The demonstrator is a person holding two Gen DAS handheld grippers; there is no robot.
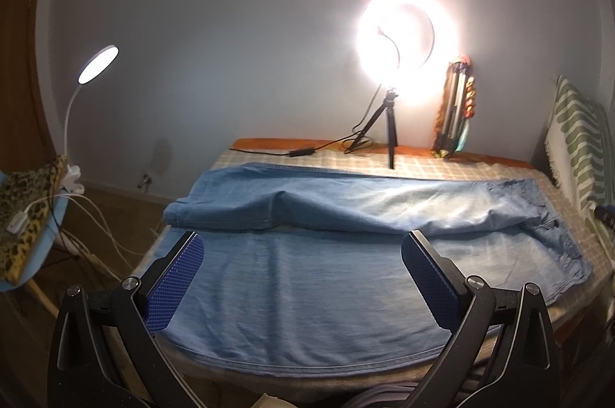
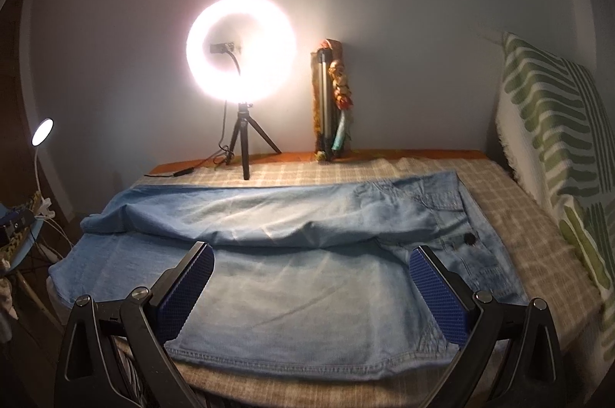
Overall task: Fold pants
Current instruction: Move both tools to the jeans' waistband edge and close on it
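Note:
Light blue denim pants [image 1: 307, 277] lie spread across the checked bed, waist to the right and leg ends to the left. The far leg lies in a loose fold over the near leg. The pants also show in the right wrist view [image 2: 292, 292], with a dark waist button [image 2: 468, 238]. My left gripper [image 1: 301, 246] is open and empty, hovering above the near leg. My right gripper [image 2: 311, 254] is open and empty, above the near leg close to the waist.
A lit ring light on a small tripod [image 2: 242, 77] stands at the bed's far edge with its cable. A bundle of rods [image 2: 332, 100] leans on the wall. A green-striped cushion [image 2: 557, 139] is at right. A desk lamp [image 1: 98, 64] stands left of the bed.

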